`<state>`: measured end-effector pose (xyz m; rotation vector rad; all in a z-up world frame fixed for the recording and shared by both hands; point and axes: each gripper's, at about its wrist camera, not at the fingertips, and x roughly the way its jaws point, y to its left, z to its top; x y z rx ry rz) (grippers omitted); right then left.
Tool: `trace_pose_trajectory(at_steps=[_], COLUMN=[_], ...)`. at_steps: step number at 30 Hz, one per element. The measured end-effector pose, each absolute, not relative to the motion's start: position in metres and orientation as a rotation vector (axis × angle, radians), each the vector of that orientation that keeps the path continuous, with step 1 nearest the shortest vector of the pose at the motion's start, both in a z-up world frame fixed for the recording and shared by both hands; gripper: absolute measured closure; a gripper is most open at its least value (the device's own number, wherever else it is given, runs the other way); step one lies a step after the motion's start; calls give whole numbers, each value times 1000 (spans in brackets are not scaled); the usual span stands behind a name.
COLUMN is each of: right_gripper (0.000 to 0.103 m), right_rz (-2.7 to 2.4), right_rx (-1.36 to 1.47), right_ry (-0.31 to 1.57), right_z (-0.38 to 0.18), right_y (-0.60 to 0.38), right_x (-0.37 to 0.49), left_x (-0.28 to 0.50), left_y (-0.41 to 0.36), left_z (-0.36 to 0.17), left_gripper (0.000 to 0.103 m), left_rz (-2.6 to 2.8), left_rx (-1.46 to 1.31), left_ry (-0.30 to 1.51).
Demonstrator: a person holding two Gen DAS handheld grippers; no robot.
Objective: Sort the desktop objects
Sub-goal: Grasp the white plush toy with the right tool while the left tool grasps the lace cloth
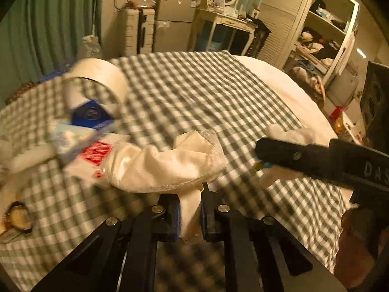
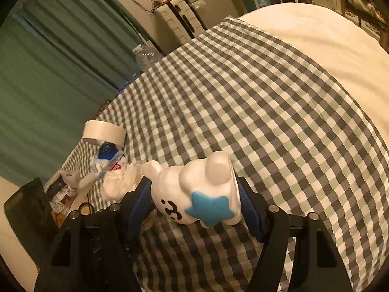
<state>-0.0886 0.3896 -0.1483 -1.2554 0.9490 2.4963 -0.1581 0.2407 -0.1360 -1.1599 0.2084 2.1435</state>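
Left gripper (image 1: 190, 215): its fingers are close together and pinch a white crumpled bag (image 1: 170, 165); the bag has clear film around it and hangs forward over the checked cloth (image 1: 194, 92).
Right gripper (image 2: 194, 209): its fingers, with blue pads (image 2: 251, 213), clamp a white toy figure (image 2: 194, 189) from both sides. The figure has a blue star and a black "3" mark, and it is tilted, with its round ears pointing away from the camera.
Right gripper in the left view: a black body (image 1: 316, 155) coming in from the right side, above the cloth.
Tape roll (image 1: 97, 77): a white roll standing on its edge at the far left of the cloth.
Pile near the tape: a blue packet (image 1: 90, 115) touches the roll; white papers with red print (image 1: 97, 150) lie just beside it. This part is blurred.
Surface: checked cloth over a white cover (image 2: 316, 36); I cannot tell if it is a counter or a bed.
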Motion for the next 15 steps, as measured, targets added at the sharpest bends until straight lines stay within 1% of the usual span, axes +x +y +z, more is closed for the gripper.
trace_pose_trajectory(at_steps=[6, 10, 12, 15], right_gripper=[35, 35, 35, 35], right_rz=[2549, 2608, 2651, 2723], right_rx=[-1226, -1212, -1207, -1192], right_ry=[854, 779, 760, 696], right_z=[-117, -92, -77, -48], right_y=[370, 342, 324, 291], right_x=[-73, -61, -54, -47], left_x=[-133, -115, -104, -89], left_y=[194, 165, 145, 113], left_z=[-83, -43, -22, 12], left_gripper=[91, 91, 91, 91], left_rz=[2250, 2293, 2308, 2368], left_rx=[-1090, -1085, -1055, -995], left_ry=[219, 205, 178, 190])
